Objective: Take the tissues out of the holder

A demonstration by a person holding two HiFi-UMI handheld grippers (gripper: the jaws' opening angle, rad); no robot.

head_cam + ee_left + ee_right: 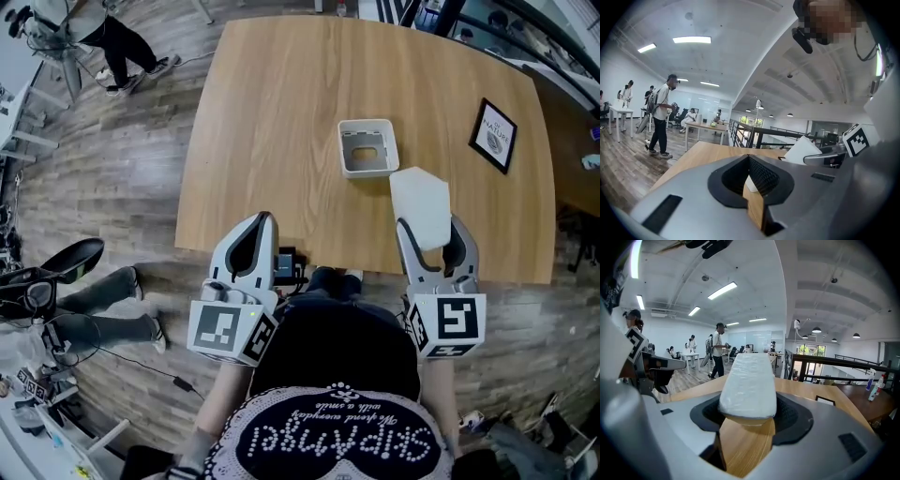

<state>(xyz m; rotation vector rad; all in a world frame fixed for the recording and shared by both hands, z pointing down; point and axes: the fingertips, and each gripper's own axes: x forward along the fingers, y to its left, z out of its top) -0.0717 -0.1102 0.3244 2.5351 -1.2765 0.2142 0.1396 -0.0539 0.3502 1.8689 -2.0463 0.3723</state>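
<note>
Clamping a white, rounded-edged pack of tissues (421, 204), the right claw (431, 231) holds it in the air over the near edge of the wooden bench (281, 122). The left claw (264, 221), level beside it, has its jaws together on nothing. Just beyond stands the white square holder (367, 147); a black-framed sign (494, 134) lies farther right.

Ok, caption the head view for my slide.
Right gripper holds the white tissue pack clear of the empty white holder on the wooden table.
</note>
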